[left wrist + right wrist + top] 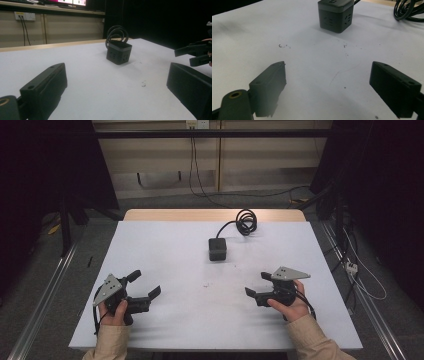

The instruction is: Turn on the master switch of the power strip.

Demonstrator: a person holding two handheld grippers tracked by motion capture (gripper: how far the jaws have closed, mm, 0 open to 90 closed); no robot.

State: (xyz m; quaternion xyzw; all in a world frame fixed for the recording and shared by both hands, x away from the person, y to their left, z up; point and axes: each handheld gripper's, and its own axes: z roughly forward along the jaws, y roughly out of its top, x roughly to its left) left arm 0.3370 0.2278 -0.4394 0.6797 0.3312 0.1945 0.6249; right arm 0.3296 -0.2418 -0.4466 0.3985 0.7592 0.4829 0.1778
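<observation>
A dark grey cube power socket point(217, 249) stands on the white table point(170, 245) a little past its middle, and its black cable runs to a coil point(245, 221) near the far edge. The cube point(119, 53) shows sockets on its side faces, also in the right gripper view point(335, 15). My left gripper point(145, 284) hovers over the near left of the table, open and empty, jaws pointing right. My right gripper point(257, 284) is over the near right, open and empty, jaws pointing left. In the left gripper view, the right gripper point(193, 53) appears at the far right.
Small dark specks point(284, 46) lie on the table between the grippers and the cube. Beyond the table's wooden far edge point(215, 215) are a wall, hanging cables point(192, 165) and a wall outlet point(24, 16). Metal rails point(45, 290) run along the floor on both sides.
</observation>
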